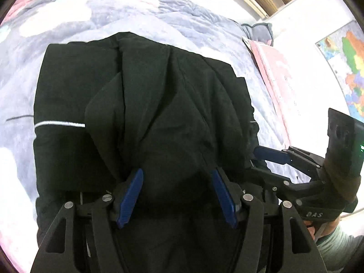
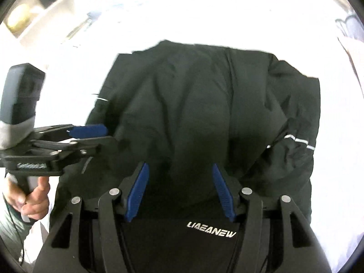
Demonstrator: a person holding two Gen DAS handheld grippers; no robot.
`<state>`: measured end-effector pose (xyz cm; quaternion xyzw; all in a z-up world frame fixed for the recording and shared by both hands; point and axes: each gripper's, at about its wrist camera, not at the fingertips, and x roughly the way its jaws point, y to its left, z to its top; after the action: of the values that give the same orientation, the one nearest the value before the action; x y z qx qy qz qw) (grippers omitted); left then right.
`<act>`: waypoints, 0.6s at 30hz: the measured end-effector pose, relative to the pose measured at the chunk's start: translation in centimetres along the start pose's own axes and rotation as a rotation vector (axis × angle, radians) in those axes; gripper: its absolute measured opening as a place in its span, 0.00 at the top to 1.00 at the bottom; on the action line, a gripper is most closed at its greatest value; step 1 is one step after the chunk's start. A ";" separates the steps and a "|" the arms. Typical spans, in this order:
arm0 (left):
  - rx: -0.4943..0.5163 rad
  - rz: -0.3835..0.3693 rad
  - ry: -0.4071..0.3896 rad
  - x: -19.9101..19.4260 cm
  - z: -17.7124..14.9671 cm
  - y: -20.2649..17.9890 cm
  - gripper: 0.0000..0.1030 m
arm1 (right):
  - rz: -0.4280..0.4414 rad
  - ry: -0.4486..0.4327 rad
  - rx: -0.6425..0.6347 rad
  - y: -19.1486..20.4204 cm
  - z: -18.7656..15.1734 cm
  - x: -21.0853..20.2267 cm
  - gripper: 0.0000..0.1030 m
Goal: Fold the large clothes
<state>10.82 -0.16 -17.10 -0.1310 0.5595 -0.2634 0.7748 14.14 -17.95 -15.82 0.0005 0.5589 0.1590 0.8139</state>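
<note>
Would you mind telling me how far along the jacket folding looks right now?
Done: the black jacket lies on the bedspread with its sides folded inward into a compact block. In hand: nothing gripped; the left gripper and right gripper sit open above the near edge. Left: probably a final fold, perhaps bringing the near end over.

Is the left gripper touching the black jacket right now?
Cannot tell. In the left wrist view the left gripper stands open over the black jacket, but no contact or gap shows plainly.

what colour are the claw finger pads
Blue pads, clearest in the left wrist view.
</note>
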 end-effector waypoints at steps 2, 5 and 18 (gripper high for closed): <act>-0.022 0.045 0.037 1.8 0.0 0.8 0.37 | -0.016 0.042 -0.007 0.0 -0.2 1.9 0.41; -0.103 0.076 0.100 6.0 -0.5 3.3 0.37 | -0.084 0.164 0.004 -1.9 -0.4 6.8 0.43; -0.133 0.039 0.004 -2.3 -5.1 2.7 0.37 | -0.017 0.123 0.126 -4.9 -5.1 0.3 0.42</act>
<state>6.18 3.79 -18.34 -0.1709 0.5797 -0.2110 0.7683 10.88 -23.44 -18.94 0.0370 0.6167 0.1163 0.7777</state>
